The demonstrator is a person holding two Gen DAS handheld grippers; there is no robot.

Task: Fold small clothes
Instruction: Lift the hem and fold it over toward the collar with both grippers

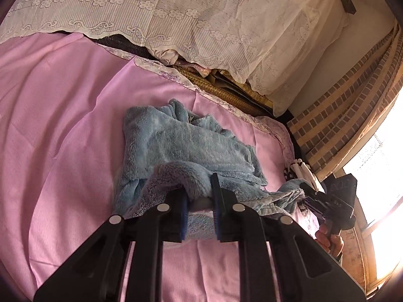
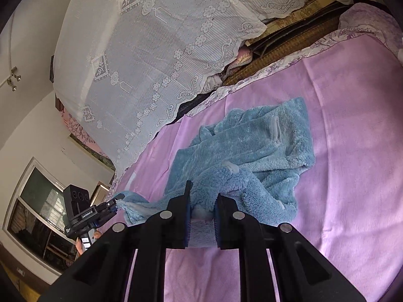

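Observation:
A small fluffy blue garment [image 1: 186, 146] lies rumpled on the pink bed sheet [image 1: 63, 125]. My left gripper [image 1: 200, 193] is shut on a near edge of the garment and lifts it off the sheet. My right gripper [image 2: 202, 201] is shut on another near edge of the same garment [image 2: 252, 146]. Each gripper shows in the other's view, pinching a corner of blue fleece: the right gripper [image 1: 306, 192] at the right, the left gripper [image 2: 114, 202] at the left.
A white lace cover [image 1: 176, 12] drapes over a pile along the far side of the bed, with a woven mat [image 1: 221, 90] beneath it. A brick-pattern wall [image 1: 340, 115] and a bright window [image 1: 382, 176] lie to the right. The pink sheet [image 2: 352, 151] spreads around the garment.

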